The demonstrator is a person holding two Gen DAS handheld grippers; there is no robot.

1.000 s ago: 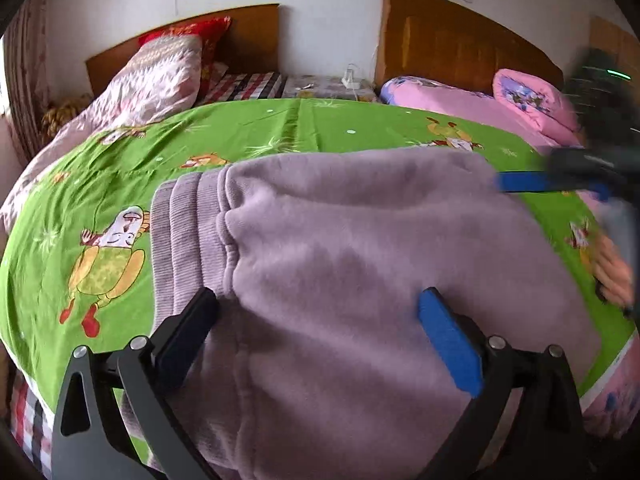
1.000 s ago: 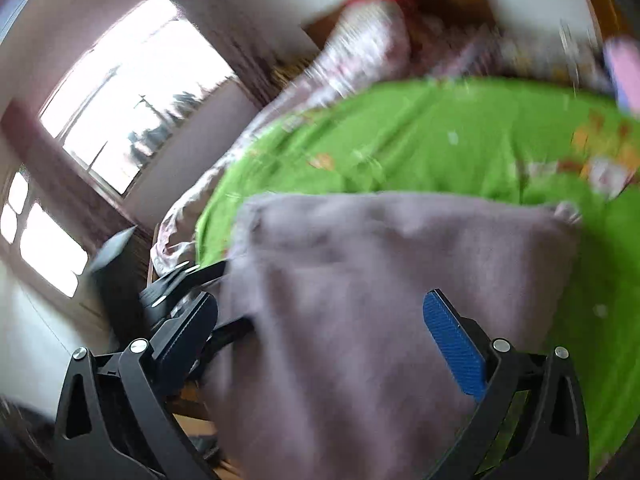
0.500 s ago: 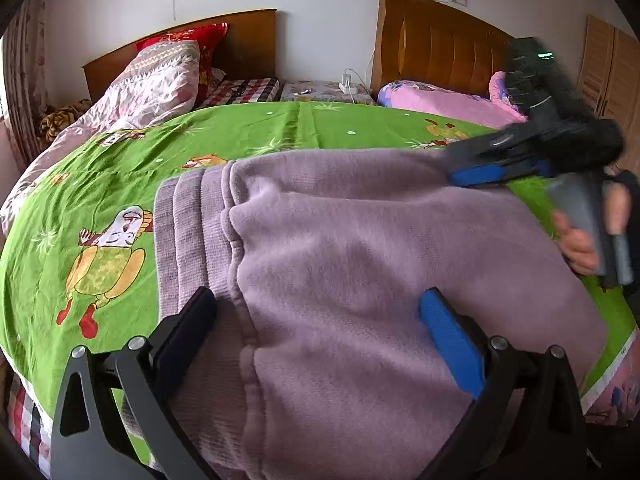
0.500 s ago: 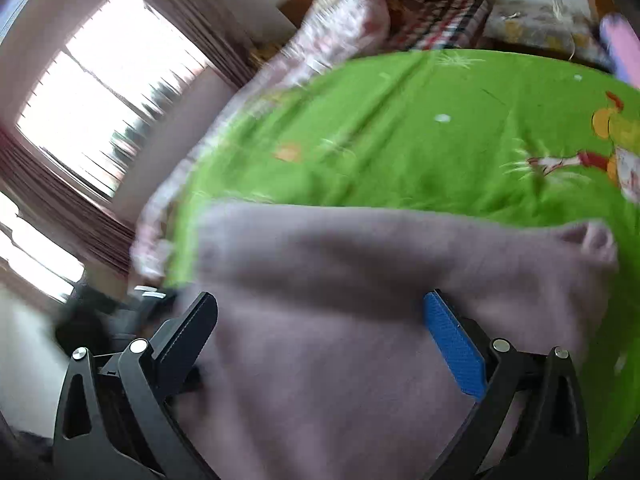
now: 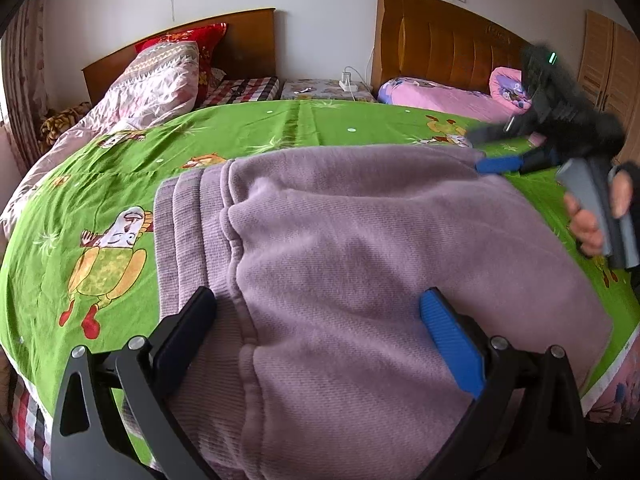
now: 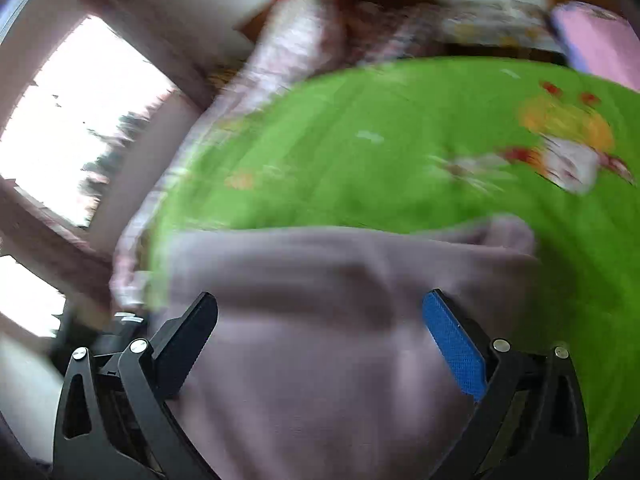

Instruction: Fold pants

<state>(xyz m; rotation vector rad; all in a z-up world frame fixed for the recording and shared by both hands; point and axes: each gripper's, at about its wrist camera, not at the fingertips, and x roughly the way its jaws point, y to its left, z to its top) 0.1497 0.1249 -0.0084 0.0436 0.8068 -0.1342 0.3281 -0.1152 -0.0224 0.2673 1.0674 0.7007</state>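
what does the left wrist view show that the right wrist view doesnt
Only the left wrist view: the pants' ribbed waistband, both wooden headboards, the wardrobe doors, and the right tongs with the hand gripping their handle, beside the pants' far right edge.

Only the right wrist view: a bright window at left; the image is motion-blurred.

Both: the lilac pants lying on the green cartoon sheet, and a pair of open tongs in the foreground, the left tongs over the pants.
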